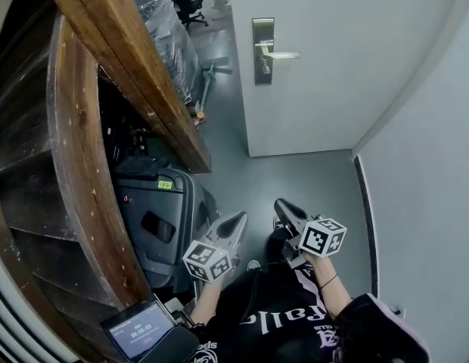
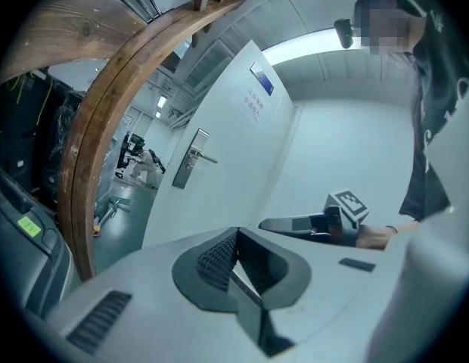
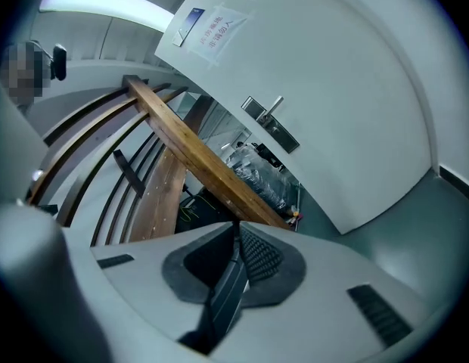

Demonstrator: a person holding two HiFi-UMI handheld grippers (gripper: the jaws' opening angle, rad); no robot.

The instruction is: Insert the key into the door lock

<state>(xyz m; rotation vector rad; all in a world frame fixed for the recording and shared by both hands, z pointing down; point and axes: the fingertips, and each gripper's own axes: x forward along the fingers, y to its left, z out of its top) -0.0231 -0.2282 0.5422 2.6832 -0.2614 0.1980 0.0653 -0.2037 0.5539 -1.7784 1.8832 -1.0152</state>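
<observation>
**Grey corridor, lock not yet reached**

Grey floor lies between you and the white door (image 1: 333, 66). Its door lock (image 1: 262, 51) stands well ahead, untouched. Your left gripper (image 1: 239, 218) and right gripper (image 1: 281, 203) are both clenched on nothing visible, and no key shows anywhere. The whole insertion is left to do. A wooden beam (image 1: 128, 59) and a dark case (image 1: 155, 214) crowd your left.
</observation>
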